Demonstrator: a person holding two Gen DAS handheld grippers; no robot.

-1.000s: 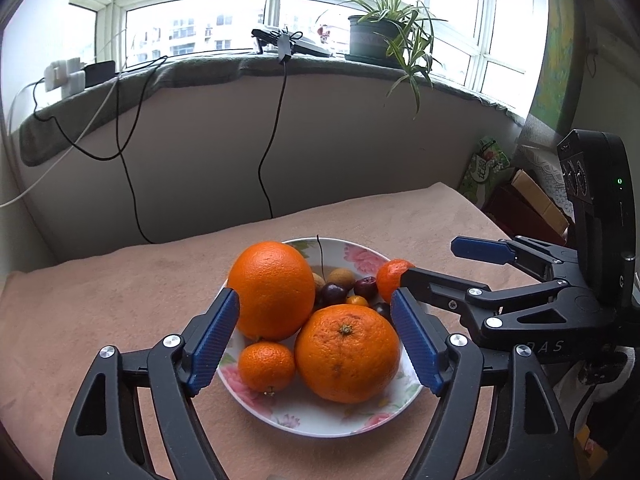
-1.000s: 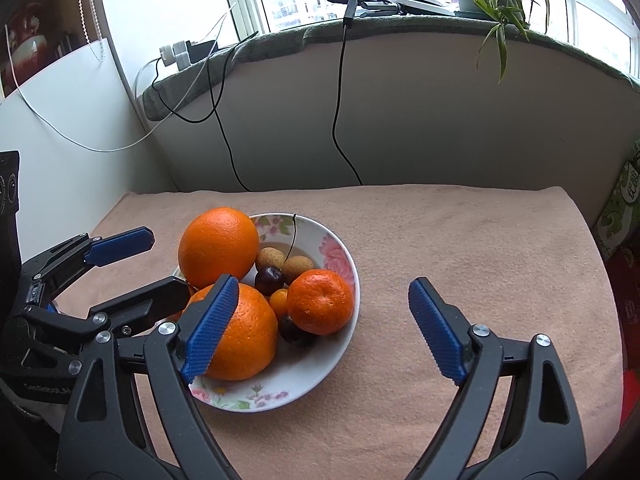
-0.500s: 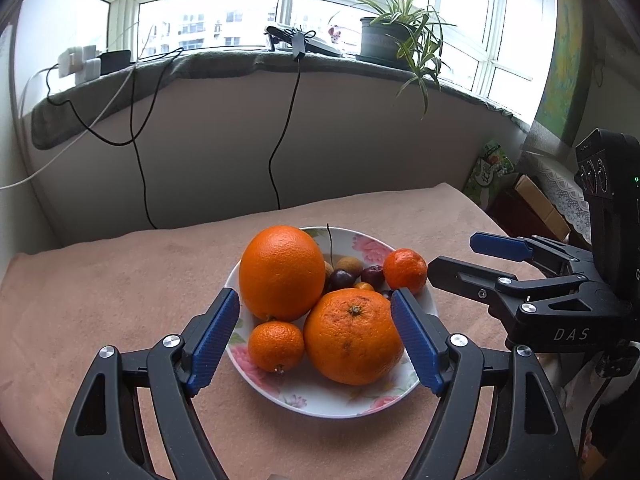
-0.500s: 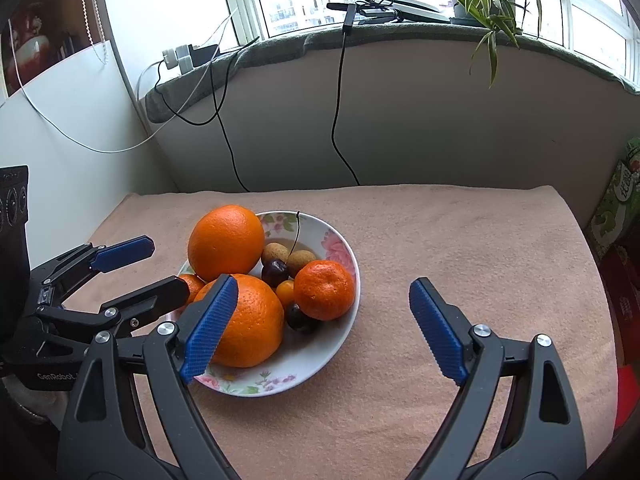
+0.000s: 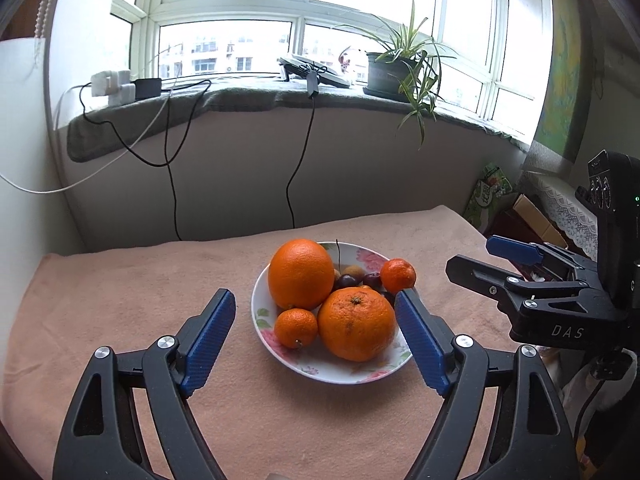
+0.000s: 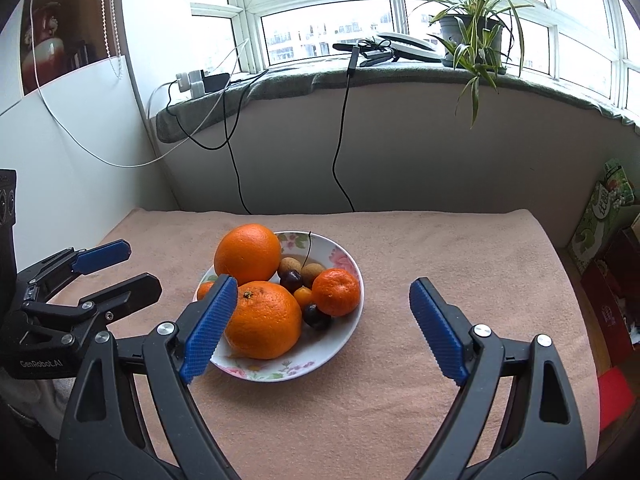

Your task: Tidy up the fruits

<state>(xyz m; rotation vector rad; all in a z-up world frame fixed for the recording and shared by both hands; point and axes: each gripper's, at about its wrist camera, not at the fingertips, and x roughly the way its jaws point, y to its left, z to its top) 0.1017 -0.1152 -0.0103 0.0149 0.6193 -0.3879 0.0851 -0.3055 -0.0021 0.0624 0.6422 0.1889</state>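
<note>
A white floral bowl point(image 5: 332, 372) point(image 6: 344, 332) stands on the pink cloth-covered table. It holds two large oranges point(image 5: 301, 274) point(image 5: 356, 324), two small tangerines point(image 5: 295, 328) point(image 5: 398, 276), dark cherries point(image 6: 291, 280) and small brown fruits point(image 6: 312, 274). My left gripper point(image 5: 316, 342) is open and empty, pulled back in front of the bowl. My right gripper point(image 6: 324, 324) is open and empty, to the right of the bowl's front. Each gripper shows in the other's view, the right one point(image 5: 500, 258) and the left one point(image 6: 120, 266).
The pink table cloth point(image 6: 440, 248) spreads to the right of the bowl. A grey wall with hanging cables point(image 5: 296, 168) rises behind the table. A potted plant point(image 5: 392, 70) stands on the sill. Boxes point(image 6: 600, 216) stand past the table's right edge.
Both grippers have pulled back and up from the bowl, so the bowl looks smaller and farther. The fruit has not moved. Both stay open.
</note>
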